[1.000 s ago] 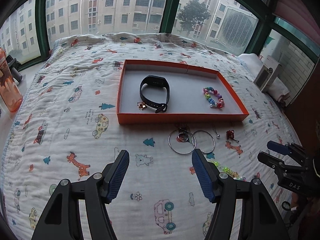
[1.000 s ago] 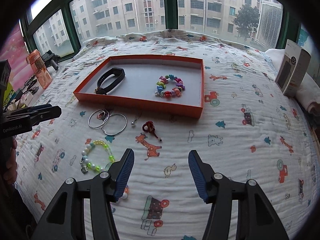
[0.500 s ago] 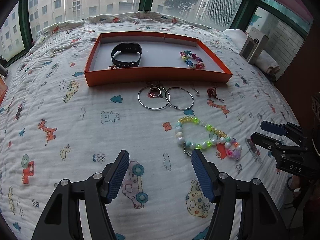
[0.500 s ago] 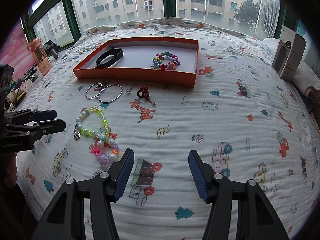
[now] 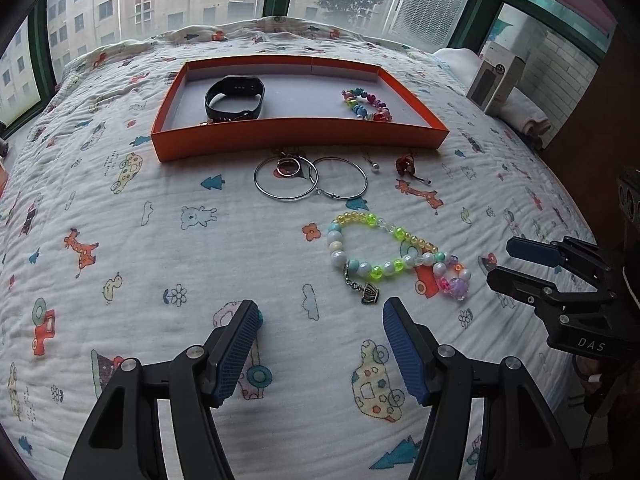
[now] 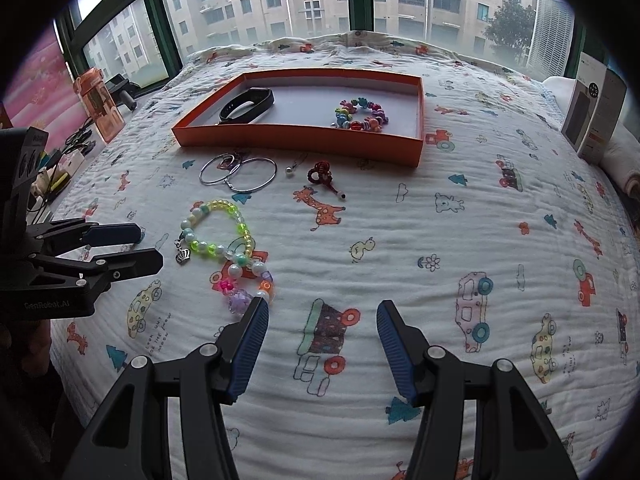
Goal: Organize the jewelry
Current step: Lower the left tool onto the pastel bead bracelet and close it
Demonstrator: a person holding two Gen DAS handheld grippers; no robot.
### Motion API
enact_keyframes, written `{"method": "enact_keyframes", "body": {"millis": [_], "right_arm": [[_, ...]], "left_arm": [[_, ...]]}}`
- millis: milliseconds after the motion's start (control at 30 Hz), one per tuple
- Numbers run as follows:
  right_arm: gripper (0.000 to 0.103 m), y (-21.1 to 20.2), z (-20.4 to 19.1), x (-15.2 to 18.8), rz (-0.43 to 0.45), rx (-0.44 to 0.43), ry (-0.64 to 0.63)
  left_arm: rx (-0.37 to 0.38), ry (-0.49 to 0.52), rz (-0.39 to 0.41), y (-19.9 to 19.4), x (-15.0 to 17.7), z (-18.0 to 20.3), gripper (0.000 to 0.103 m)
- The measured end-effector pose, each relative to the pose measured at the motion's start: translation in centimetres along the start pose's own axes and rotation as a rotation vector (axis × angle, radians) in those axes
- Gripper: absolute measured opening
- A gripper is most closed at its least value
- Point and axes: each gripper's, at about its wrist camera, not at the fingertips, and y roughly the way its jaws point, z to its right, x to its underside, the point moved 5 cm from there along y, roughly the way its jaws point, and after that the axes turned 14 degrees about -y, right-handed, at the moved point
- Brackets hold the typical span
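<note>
An orange tray (image 5: 296,134) (image 6: 304,142) lies on the bed, holding a black wristband (image 5: 236,98) (image 6: 248,106) and a colourful bead bracelet (image 5: 366,105) (image 6: 360,114). In front of it lie two silver hoops (image 5: 310,178) (image 6: 238,170), a small pearl pin (image 5: 375,168), a red knot charm (image 5: 406,166) (image 6: 320,174) and a pastel bead bracelet (image 5: 384,252) (image 6: 224,236) with a crown charm. My left gripper (image 5: 322,316) (image 6: 136,244) hovers open just short of that bracelet. My right gripper (image 6: 320,312) (image 5: 504,262) is open to the bracelet's right, nothing between its fingers.
The bed carries a white cartoon-print quilt (image 5: 160,240). A grey box (image 5: 496,84) (image 6: 594,116) stands on folded cloth at the right edge. An orange bottle (image 6: 98,106) and cables sit on the sill at left. Windows run behind the bed.
Both views have pulled back and tilted down from the tray: the pastel bracelet, first near the picture's bottom, now lies just ahead of the left fingers. Both grippers stayed open.
</note>
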Motion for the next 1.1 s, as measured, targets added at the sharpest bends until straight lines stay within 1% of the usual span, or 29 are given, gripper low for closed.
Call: {"method": "enact_keyframes", "body": {"millis": [133, 233, 367, 467, 567, 667, 733, 833, 900, 1000, 1100], "right_arm": [[0.062, 0.0, -0.3, 0.1, 0.003, -0.023, 0.006], [0.062, 0.1, -0.8, 0.3, -0.001, -0.031, -0.003], [0.062, 0.4, -1.1, 0.7, -0.018, -0.038, -0.015], [0.062, 0.3, -1.0, 1.0, -0.021, -0.031, -0.018], [0.062, 0.1, -0.5, 1.2, -0.023, -0.021, -0.013], [0.062, -0.1, 0.2, 1.6, -0.024, -0.010, 0.005], [0.062, -0.3, 0.7, 1.9, -0.023, -0.005, 0.018], [0.062, -0.4, 1.2, 2.3, -0.022, -0.002, 0.031], [0.062, -0.5, 1.3, 2.4, -0.020, -0.001, 0.034], [0.062, -0.5, 1.3, 2.4, -0.015, -0.005, 0.033], [0.062, -0.5, 1.4, 2.4, -0.014, -0.006, 0.033]], "left_arm": [[-0.014, 0.012, 0.003, 0.1, 0.1, 0.1, 0.069], [-0.005, 0.008, 0.002, 0.0, 0.0, 0.0, 0.069], [0.019, 0.043, 0.011, -0.4, 0.2, 0.7, 0.069], [0.058, 0.076, 0.018, -0.8, 0.4, 1.8, 0.068], [0.107, 0.147, 0.024, -1.2, 0.7, 3.6, 0.063], [0.196, 0.231, 0.013, -1.5, 1.0, 5.8, 0.061], [0.232, 0.299, 0.003, -1.3, 1.2, 7.4, 0.057], [0.261, 0.387, -0.022, -0.6, 1.5, 9.3, 0.052], [0.277, 0.426, -0.039, 0.1, 1.6, 10.3, 0.051], [0.280, 0.472, -0.074, 1.5, 1.7, 11.1, 0.047], [0.266, 0.494, -0.101, 2.7, 1.9, 11.0, 0.044]]}}
